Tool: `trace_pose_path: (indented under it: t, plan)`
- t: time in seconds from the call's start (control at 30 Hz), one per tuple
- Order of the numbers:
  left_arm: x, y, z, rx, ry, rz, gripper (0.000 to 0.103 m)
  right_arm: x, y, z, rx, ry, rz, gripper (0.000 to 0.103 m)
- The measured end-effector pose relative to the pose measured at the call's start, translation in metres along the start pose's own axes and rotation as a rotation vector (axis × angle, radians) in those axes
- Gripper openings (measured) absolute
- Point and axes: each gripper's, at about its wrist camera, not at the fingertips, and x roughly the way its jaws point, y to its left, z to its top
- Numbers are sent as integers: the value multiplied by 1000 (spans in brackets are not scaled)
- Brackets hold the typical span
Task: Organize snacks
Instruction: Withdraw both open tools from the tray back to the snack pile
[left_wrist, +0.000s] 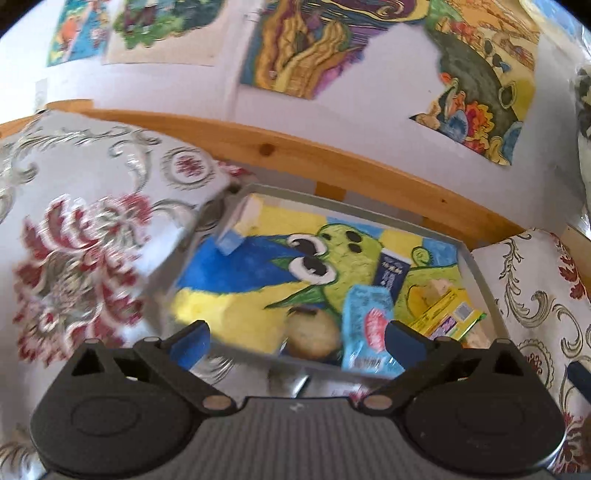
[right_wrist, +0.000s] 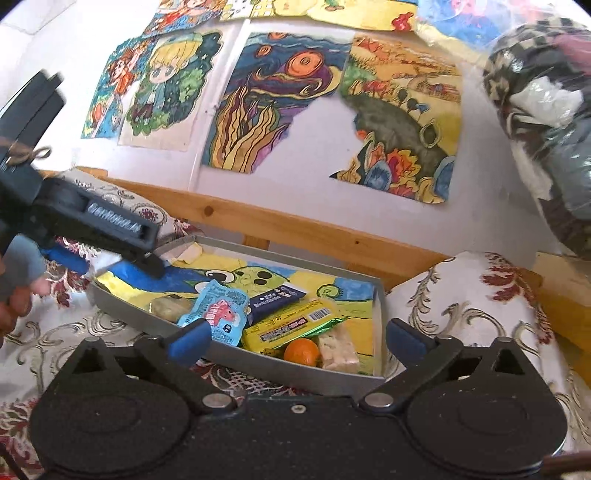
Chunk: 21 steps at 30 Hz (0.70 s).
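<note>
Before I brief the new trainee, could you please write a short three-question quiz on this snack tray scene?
1. True or false: both the left gripper and the right gripper have their fingers spread with nothing between them.
2. Which round fruit lies in the grey tray: A apple, B orange, C lemon?
3. What lies directly beside the orange, towards the tray's right end?

Key: 1 true. 2 B. 3 a pale crumbly bar.

Both grippers (left_wrist: 297, 343) (right_wrist: 299, 341): black linkage arms, blue finger pads (right_wrist: 190, 341), silver pivot screws; grey sleeve (right_wrist: 18, 266).
</note>
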Motion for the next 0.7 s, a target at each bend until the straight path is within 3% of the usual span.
trace_pose_path:
  t: [0.37, 0.7]
  plan:
    - [-64, 26, -44, 24, -5, 15, 102, -66, -5, -7, 225, 41, -42, 102]
    - [-106, 57, -85, 45, 35, 32, 102, -110, 13, -18, 242, 137, -32, 102]
